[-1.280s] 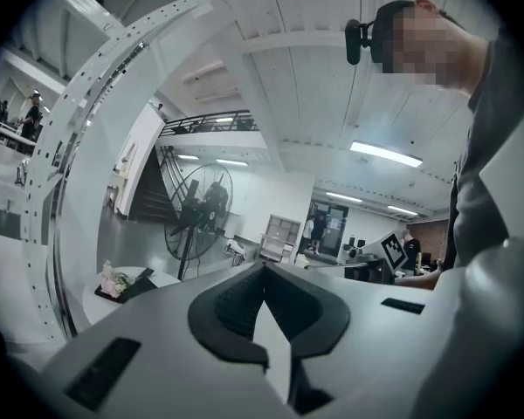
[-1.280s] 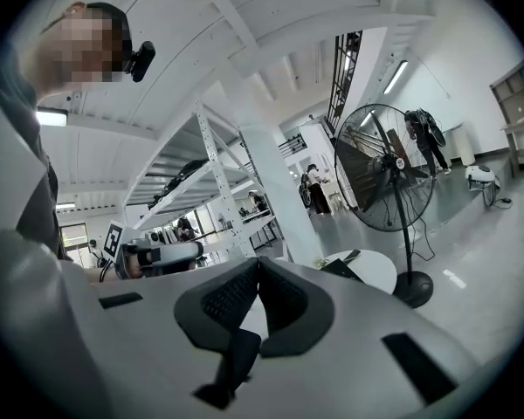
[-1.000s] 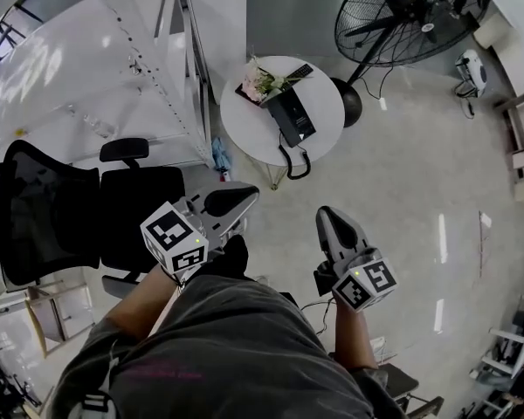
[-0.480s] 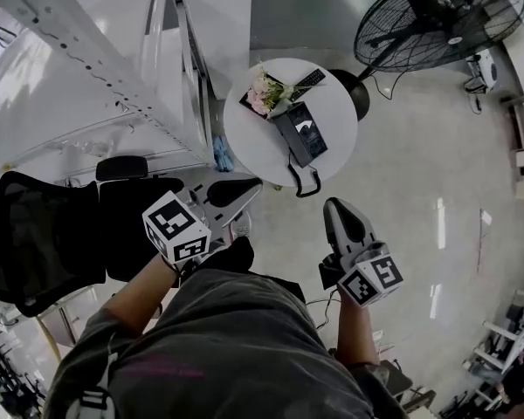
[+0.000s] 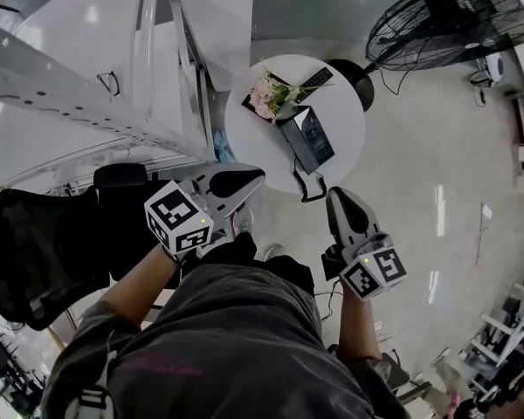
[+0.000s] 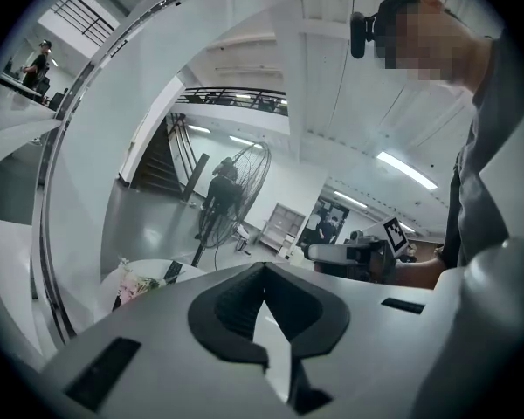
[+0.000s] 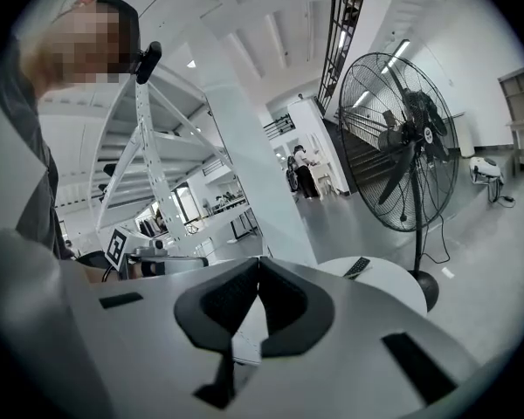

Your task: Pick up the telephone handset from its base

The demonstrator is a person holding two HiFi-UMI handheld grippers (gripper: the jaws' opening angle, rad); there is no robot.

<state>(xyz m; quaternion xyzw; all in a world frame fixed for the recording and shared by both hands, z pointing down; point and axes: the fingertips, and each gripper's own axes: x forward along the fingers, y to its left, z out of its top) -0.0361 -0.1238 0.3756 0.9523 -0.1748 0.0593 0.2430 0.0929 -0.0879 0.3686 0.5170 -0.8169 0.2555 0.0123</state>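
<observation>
Person has closed in on the table [image 5: 244, 142]: phone [image 5: 311, 138] now near left gripper [image 5: 255, 175] and right gripper [image 5: 335, 195], both pressed together, empty, reach still pending.

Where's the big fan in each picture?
Head view: big fan in the top right corner.
Left gripper view: big fan just left of centre, far off.
Right gripper view: big fan on the right, tall.
Shared landmark: the round white table near its stand.

Glossy grey floor [image 5: 419, 190]; black office chair [image 5: 35, 251]; big standing fan [image 5: 445, 24]; white steel frame [image 5: 70, 103]
</observation>
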